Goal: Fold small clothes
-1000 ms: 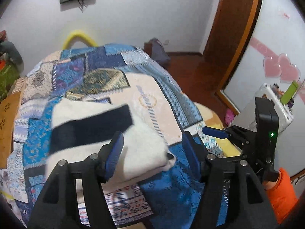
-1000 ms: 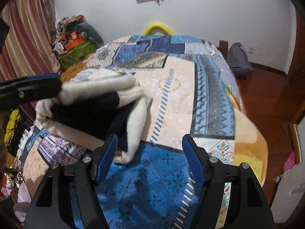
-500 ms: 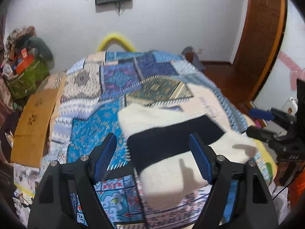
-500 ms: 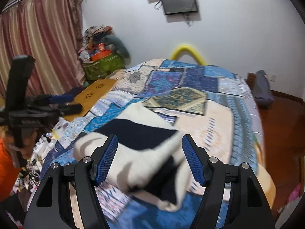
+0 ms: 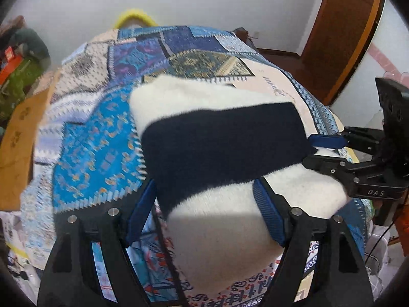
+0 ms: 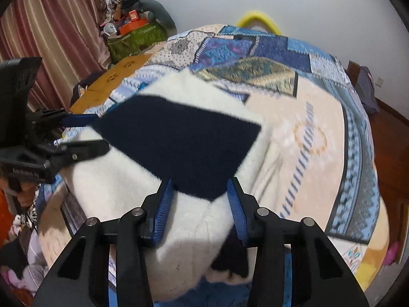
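Note:
A folded white fleece garment (image 5: pixel 217 243) (image 6: pixel 115 186) with a wide navy band (image 5: pixel 219 151) lies on the patchwork quilt (image 5: pixel 97 148) (image 6: pixel 306 133) near the bed's front edge. My left gripper (image 5: pixel 204 215) (image 6: pixel 81 134) stands open astride one end, its blue pads (image 5: pixel 141 212) either side of the fabric. My right gripper (image 6: pixel 200 204) (image 5: pixel 322 153) is at the opposite end. Its jaws are closing, and white fleece bunches between the pads (image 6: pixel 163 212).
Past the bed's left side stand a paw-print board (image 6: pixel 112 81), a green bag piled with clutter (image 6: pixel 135 38) and a striped curtain (image 6: pixel 51 25). On the right are a wooden door (image 5: pixel 340 38) and a dark bag (image 6: pixel 368 89). A yellow hoop (image 6: pixel 258 19) stands behind the bed.
Both grippers have come down over the garment from opposite ends. The right jaws have narrowed around its edge. The left jaws stand wider than a second ago.

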Demonstrator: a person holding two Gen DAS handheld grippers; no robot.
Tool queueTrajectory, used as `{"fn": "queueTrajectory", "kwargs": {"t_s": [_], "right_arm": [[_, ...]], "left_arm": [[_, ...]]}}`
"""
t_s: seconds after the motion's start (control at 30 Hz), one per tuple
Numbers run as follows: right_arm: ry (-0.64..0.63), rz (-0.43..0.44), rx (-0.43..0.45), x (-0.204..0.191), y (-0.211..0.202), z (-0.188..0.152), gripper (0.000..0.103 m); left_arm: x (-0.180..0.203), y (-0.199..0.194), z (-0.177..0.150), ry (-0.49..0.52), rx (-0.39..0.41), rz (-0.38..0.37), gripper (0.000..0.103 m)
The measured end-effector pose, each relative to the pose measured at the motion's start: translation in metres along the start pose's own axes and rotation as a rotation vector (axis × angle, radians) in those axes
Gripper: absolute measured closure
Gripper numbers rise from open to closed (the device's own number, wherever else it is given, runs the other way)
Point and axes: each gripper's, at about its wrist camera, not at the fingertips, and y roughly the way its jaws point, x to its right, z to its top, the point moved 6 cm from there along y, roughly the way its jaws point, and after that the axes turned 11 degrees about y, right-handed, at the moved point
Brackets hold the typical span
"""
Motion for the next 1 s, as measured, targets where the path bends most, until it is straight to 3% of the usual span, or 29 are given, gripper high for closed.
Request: {"fn": "queueTrajectory", "kwargs": {"t_s": [0.13,0.27,0.6,0.83,1.0], "right_arm": [[0.0,-0.013,0.033,0.0,-0.011,-0.013,0.064],[-0.028,-0.04,0.054,-0.004,-0.022,-0.022,0.057],[-0.007,-0.059,0.064,0.012,-0.051,-0.04,0.04],[-0.004,-0.083,0.115,0.016,-0.072,-0.018,0.034],[0.018,-0.089,0.188,0.016,-0.075,0.01,0.016]], "left_arm": [[0.005,-0.001,-0.008,0.006,0.017,0.023,0.024],[0.004,-0.014,-0.014,-0.024,0.03,0.023,0.025],[0.006,-0.063,-0.03,0.075,0.081,0.118,0.018],[-0.03,-0.074,-0.019,-0.01,0.094,0.138,0.018],[-0.044,-0.06,0.004,-0.074,0.088,0.066,0.017]]}}
